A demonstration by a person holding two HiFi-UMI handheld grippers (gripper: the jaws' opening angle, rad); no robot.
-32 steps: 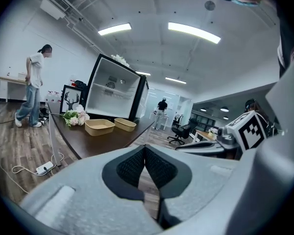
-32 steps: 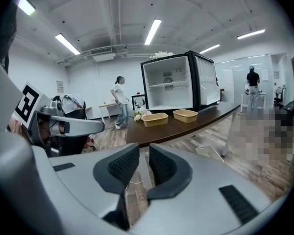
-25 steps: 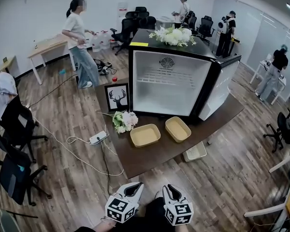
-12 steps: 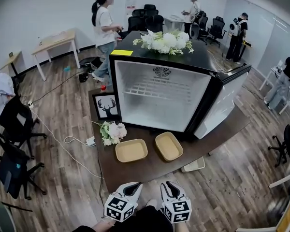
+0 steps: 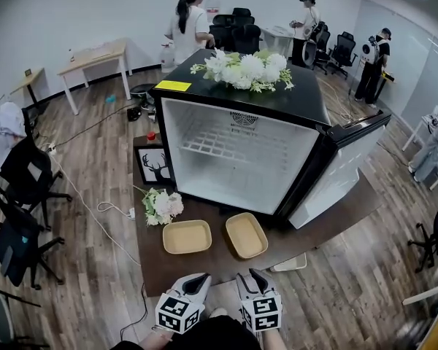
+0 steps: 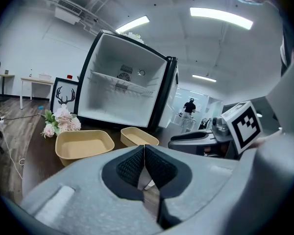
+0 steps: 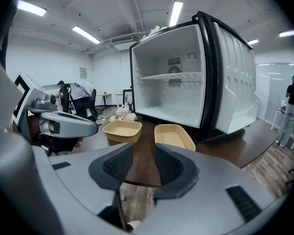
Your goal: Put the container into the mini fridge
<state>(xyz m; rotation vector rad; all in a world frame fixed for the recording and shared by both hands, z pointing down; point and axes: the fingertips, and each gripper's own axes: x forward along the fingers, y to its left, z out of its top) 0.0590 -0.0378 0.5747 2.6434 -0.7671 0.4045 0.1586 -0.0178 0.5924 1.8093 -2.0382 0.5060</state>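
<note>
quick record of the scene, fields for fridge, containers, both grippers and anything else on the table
fridge: mini fridge on table, door open, inside looks empty
containers: left container and right container, tan, empty, side by side before the fridge
left gripper: jaws together, holding nothing
right gripper: jaws apart, just been opening, nothing between them
other: flowers on fridge top; bouquet and deer picture on the table

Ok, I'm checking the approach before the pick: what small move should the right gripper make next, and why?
Probably ease the right gripper forward to the near rim of the right-hand container: its jaws have just been opening, nothing is between them, and that container lies just ahead, before the open mini fridge.
</note>
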